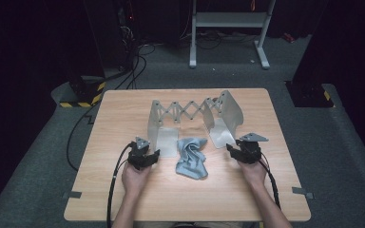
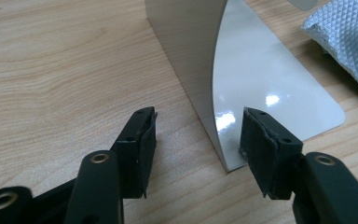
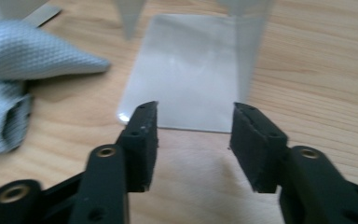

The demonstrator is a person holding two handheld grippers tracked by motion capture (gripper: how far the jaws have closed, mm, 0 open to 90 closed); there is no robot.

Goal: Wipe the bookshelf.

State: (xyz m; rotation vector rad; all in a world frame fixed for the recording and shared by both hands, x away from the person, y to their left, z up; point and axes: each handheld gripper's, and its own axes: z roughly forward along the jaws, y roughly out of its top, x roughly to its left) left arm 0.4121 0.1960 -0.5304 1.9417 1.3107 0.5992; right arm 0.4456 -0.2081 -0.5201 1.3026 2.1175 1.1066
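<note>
Both grippers (image 1: 143, 156) (image 1: 243, 151) stood open and empty flanking the expandable metal rack (image 1: 194, 118), so each should grip an end plate squarely.

Two bare forearms come in from the near edge. The left hand (image 1: 134, 179) holds the black two-jaw left gripper (image 1: 145, 153), jaws apart. The right hand (image 1: 254, 172) holds the black right gripper (image 1: 235, 151), jaws apart too.
</note>
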